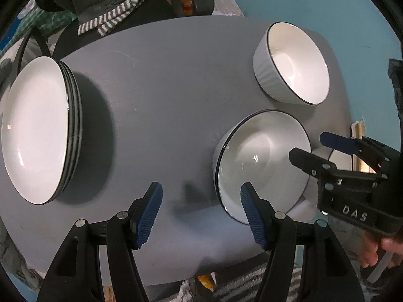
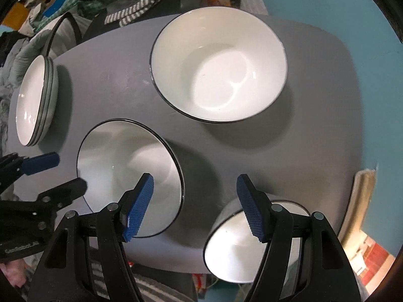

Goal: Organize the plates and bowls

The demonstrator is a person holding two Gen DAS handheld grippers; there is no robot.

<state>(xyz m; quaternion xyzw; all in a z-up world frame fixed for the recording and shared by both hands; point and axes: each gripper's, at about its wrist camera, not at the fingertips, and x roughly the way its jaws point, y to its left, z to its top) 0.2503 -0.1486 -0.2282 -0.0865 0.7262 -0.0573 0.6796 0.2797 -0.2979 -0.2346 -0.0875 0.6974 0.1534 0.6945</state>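
Note:
Three white bowls with dark rims stand on a grey table (image 1: 163, 95). The far bowl (image 2: 219, 68) is the largest in the right wrist view. My left gripper (image 1: 201, 211) is open above the table, its right finger over the near rim of the middle bowl (image 1: 262, 161). My right gripper (image 2: 195, 203) is open too, with one finger over the middle bowl (image 2: 128, 176) and the other over the near bowl (image 2: 241, 246). Neither holds anything. A stack of white plates (image 1: 40, 130) sits at the table's left edge.
A chair with a striped cloth (image 1: 113, 17) stands behind the table. Blue floor (image 1: 327, 5) lies to the right, with a striped rug (image 1: 239, 284) and clutter below the near edge. A person's hand (image 1: 377, 251) holds the right gripper (image 1: 308, 146).

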